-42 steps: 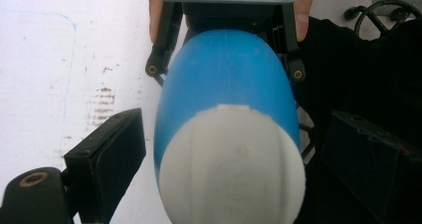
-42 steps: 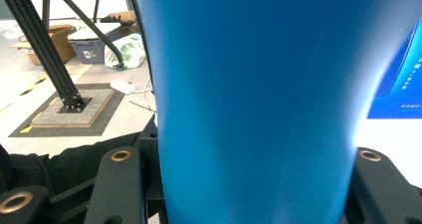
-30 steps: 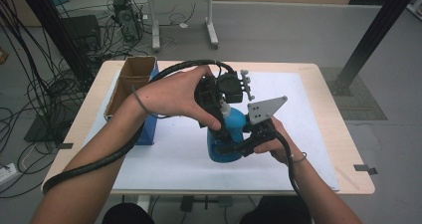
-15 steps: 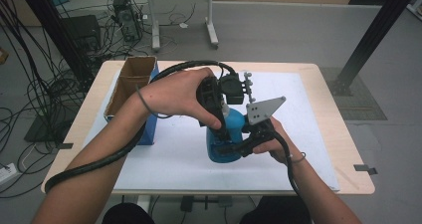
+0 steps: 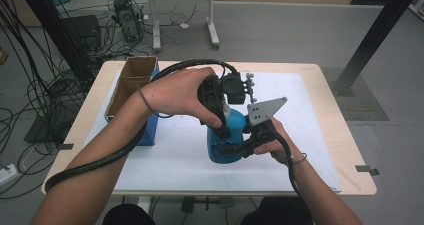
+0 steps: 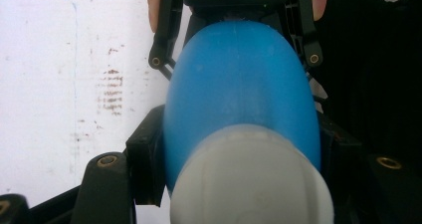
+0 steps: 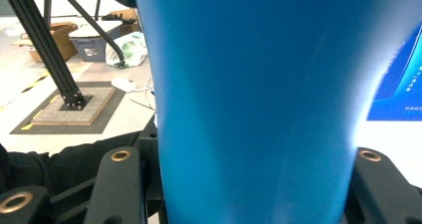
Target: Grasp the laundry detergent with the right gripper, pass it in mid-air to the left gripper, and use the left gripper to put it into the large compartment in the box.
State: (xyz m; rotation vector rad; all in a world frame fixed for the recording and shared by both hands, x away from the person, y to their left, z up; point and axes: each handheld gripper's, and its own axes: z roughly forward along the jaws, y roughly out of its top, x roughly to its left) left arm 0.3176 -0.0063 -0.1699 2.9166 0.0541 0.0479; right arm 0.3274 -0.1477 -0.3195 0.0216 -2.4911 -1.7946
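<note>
At the middle of the tabletop (image 5: 320,135), on the white sheet (image 5: 175,155), stands a blue bottle (image 5: 227,140) with a pale cap (image 6: 251,179) on top. Right tongs (image 5: 235,147) pinch the bottle's lower body from the right side; in the right gripper view the blue wall sits tight between both black jaws. Left tongs (image 5: 220,117) come down from above and are pressed on the upper part, at the neck and cap; the left gripper view looks down over the cap with a jaw on each side, touching. The exact hold on the cap versus the shoulder is hard to tell.

Step in hand, as I judge it: bottle braced low, top gripped, so cap work, probably unscrewing. The next move calls for the right tongs holding the body firm and upright while the left tongs twist about the bottle's axis without squeezing off-centre, or the bottle could tip.

Far left of the bottle, a brown cardboard box (image 5: 131,82) with a blue side sits at the sheet's left edge, well apart.
</note>
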